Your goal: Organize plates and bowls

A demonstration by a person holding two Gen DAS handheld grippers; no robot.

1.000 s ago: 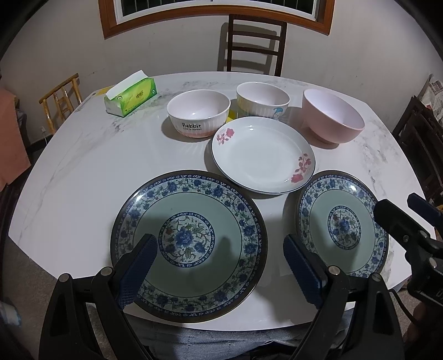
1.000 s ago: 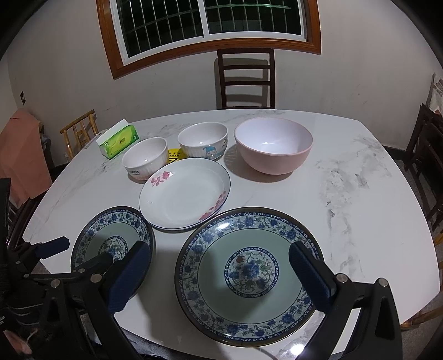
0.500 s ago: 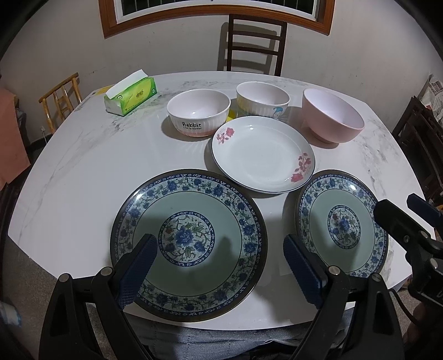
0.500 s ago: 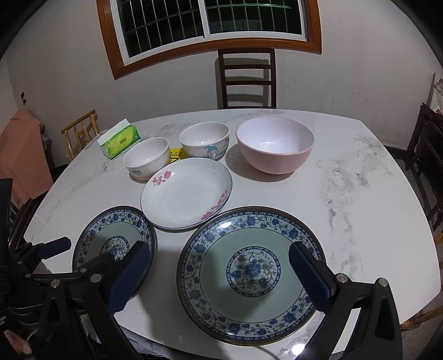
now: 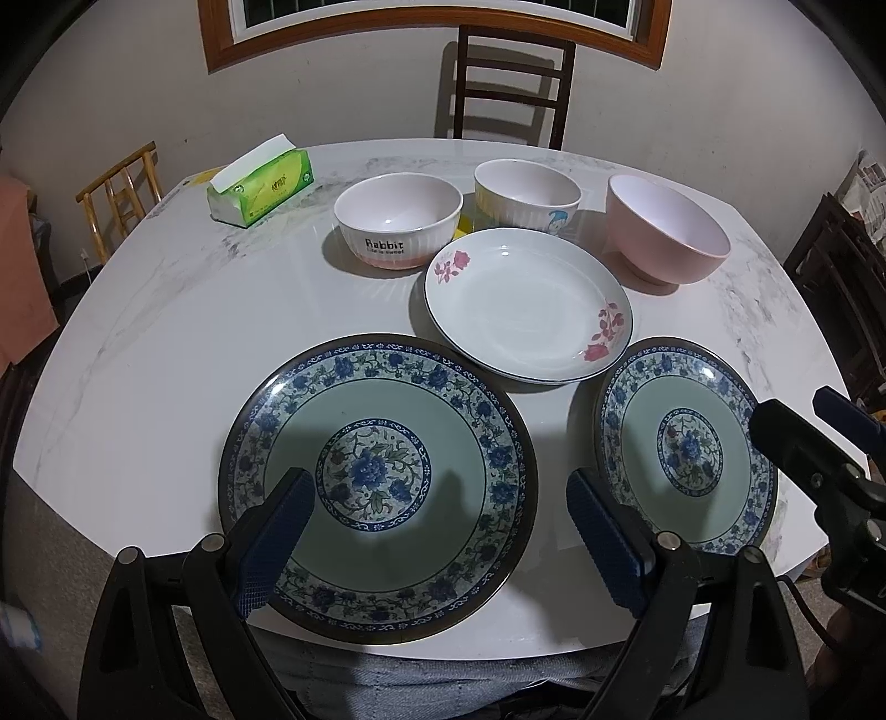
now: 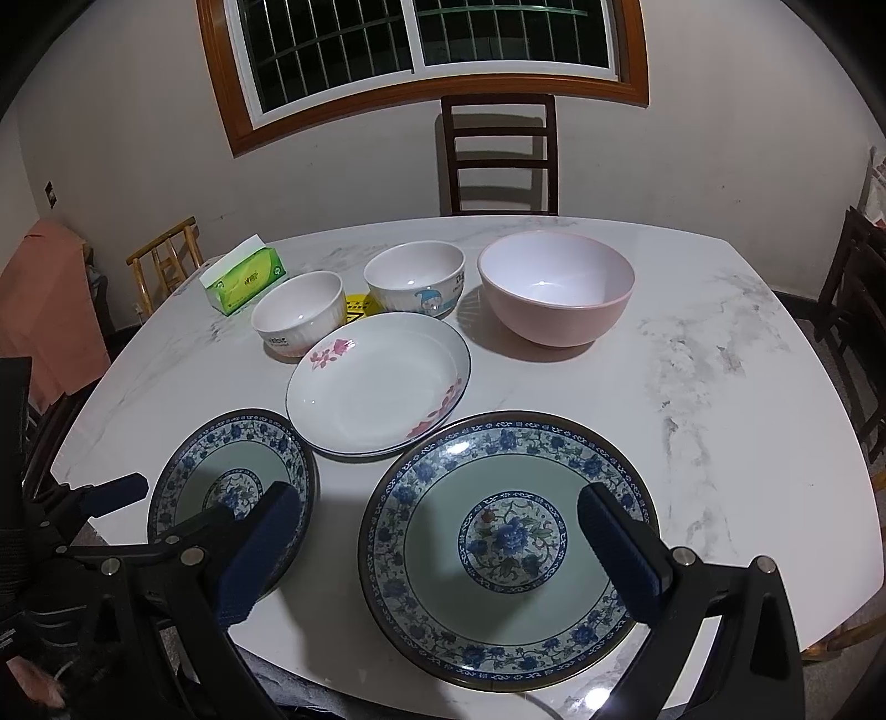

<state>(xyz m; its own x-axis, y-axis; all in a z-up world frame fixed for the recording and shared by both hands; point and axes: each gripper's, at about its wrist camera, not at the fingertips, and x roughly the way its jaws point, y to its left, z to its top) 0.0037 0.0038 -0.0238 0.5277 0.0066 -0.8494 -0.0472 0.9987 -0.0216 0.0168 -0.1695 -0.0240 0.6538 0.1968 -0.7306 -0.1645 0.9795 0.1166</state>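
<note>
Counting on table (image 5: 166, 343): three plates, three bowls, one tissue box (image 5: 259, 188). Left gripper (image 5: 437, 526), right gripper (image 6: 437, 548) jaws spread, empty.

A: Where does the left wrist view sit?

B: Low at the near edge of the tabletop (image 5: 138, 343), just behind the left hand-held gripper (image 5: 437, 531), whose fingers fill the bottom of the frame. It faces the far wall and the chair (image 5: 512, 83) at upper centre.

A: And the right wrist view?

B: Same near edge, behind the right hand-held gripper (image 6: 437, 548), a little higher, so the window (image 6: 426, 50) shows whole.

A: What do they share?

B: The whole tabletop spread: each view also catches the other hand-held gripper at its lower side edge.
</note>
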